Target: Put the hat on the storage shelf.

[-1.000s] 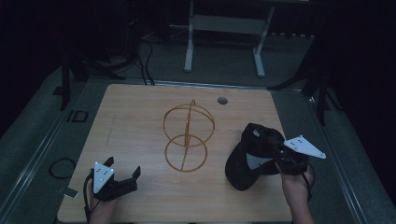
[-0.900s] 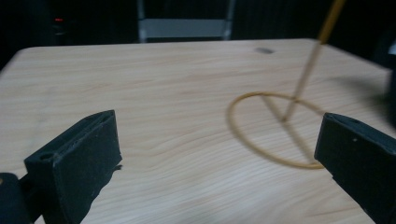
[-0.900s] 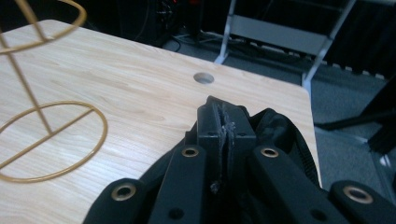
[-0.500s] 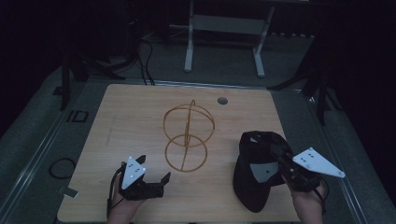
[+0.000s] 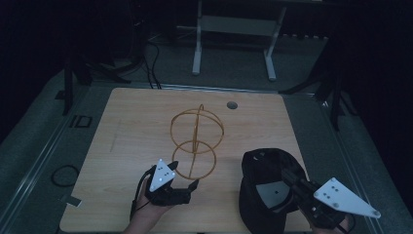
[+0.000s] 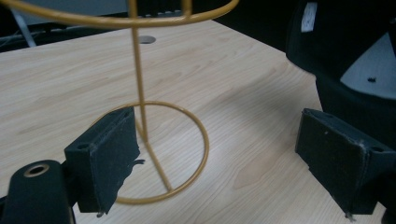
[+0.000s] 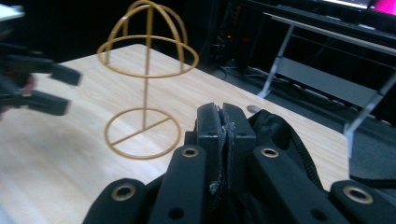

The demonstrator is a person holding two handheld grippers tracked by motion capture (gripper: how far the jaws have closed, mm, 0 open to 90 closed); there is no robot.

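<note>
1. A gold wire hat stand (image 5: 196, 142) stands upright near the middle of the wooden table (image 5: 126, 126). Its ring base lies flat on the wood and its domed cage is at the top, the shape a cap would sit over.

2. The left gripper (image 5: 187, 191) sits at the near edge, just left of the stand's base. Its jaws are spread wide and hold nothing. In the left gripper view the ring base and upright stem lie between and just beyond its pads (image 6: 105, 158), so I judge it is placed to steady the stand by its base.

3. The right gripper (image 5: 285, 187) is at the near right, its jaws pressed together on the black cap (image 5: 265, 190). The right gripper view shows the two jaws closed with dark fabric pinched at the cap's edge.

4. The cap hangs or rests low at the near right, well apart from the stand's dome. Gripping it by the rim probably leaves the hollow crown free to drop over the cage.

5. A small round grommet (image 5: 232, 105) lies in the table's far side, clear of the work.
</note>
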